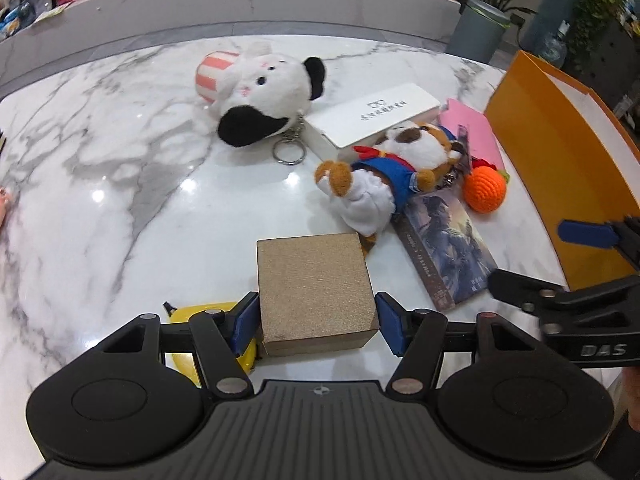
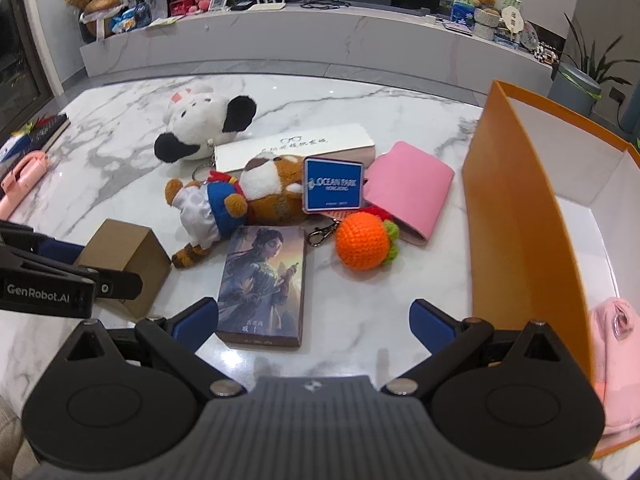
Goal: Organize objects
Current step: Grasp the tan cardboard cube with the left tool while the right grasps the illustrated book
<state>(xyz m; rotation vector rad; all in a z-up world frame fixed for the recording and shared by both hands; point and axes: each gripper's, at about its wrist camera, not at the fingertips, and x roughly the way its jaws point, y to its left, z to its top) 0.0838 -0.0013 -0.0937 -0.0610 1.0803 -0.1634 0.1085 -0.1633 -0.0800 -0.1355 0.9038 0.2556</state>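
Observation:
My left gripper point(image 1: 316, 320) brackets a small brown cardboard box point(image 1: 314, 286) on the marble table; its blue pads sit at the box's sides with a slight gap on the right. The box also shows in the right wrist view point(image 2: 128, 264). My right gripper point(image 2: 314, 320) is open and empty, hovering over the near end of a picture card box point(image 2: 264, 280). Beyond lie a brown dog plush point(image 2: 256, 196), an orange crochet fruit point(image 2: 362, 242), a pink wallet point(image 2: 408, 192), a white glasses case point(image 2: 296, 146) and a black-and-white plush point(image 2: 200, 128).
An orange storage box point(image 2: 516, 216) stands at the right, with a pink item point(image 2: 612, 360) inside. A yellow object point(image 1: 200, 316) lies under my left gripper. A pink phone-like item point(image 2: 20, 180) and a dark book point(image 2: 44, 128) sit at the table's left edge.

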